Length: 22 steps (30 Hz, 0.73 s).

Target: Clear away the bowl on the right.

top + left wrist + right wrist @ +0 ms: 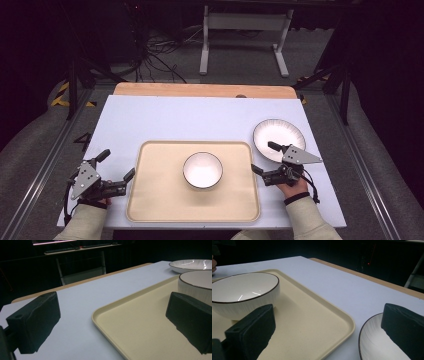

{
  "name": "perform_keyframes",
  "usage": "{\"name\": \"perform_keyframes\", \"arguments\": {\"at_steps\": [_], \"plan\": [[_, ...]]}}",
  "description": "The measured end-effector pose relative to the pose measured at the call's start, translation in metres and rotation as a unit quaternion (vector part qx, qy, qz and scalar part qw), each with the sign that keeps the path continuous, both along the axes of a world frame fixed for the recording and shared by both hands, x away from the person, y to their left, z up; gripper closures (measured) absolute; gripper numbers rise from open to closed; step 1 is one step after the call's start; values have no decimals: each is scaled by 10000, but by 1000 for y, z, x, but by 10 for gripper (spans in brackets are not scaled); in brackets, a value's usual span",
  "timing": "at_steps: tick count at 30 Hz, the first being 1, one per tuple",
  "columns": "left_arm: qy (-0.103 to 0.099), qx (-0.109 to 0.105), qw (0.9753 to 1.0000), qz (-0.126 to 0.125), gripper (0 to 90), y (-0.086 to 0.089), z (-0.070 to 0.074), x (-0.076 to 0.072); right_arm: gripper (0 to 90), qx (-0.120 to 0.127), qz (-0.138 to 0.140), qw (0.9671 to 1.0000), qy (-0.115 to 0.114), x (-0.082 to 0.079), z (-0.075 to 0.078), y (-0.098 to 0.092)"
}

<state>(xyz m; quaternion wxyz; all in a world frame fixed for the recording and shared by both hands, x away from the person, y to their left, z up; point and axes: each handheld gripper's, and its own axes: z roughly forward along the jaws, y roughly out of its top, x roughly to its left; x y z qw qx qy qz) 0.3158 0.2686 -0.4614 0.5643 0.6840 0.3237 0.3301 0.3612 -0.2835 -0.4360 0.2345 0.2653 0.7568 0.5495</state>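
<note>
Plate looks rigid, glazed, breakable; right gripper, jaws wide and empty, should pinch its rim

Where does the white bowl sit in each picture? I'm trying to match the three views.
High view: the bowl stands mid-tray, at the picture's centre.
Left gripper view: at the right edge, upper half, above the right jaw.
Right gripper view: at the left, upper half, above the left jaw.
Shared landmark: the cream tray under it.
</note>
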Motion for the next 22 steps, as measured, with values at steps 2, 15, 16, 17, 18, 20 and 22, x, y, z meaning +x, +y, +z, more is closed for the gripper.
{"name": "perform_keyframes", "arguments": {"at_steps": [2, 15, 16, 17, 18, 20, 22], "plan": [[1, 0, 10000, 1, 1, 0, 0, 0, 0, 5, 8, 10000, 31, 1, -2, -1], [-7, 13, 10000, -10, 1, 0, 0, 0, 0, -80, 34, 9998, 166, 4, -7, 0], [-11, 9, 10000, -12, 1, 0, 0, 0, 0, -99, 11, 9998, 156, 4, -7, 1], [-13, 12, 10000, -12, 1, 0, 0, 0, 0, -105, 5, 9998, 143, 4, -7, 0], [-14, 11, 10000, -14, 1, 0, 0, 0, 0, -106, 2, 9998, 141, 3, -7, 0], [-9, 16, 10000, -11, 1, 0, 0, 0, 0, -123, -14, 9998, 131, 3, -7, 0], [-20, 3, 10000, -15, 1, 0, 0, 0, 0, -108, -13, 9998, 142, 3, -7, 0]]}}
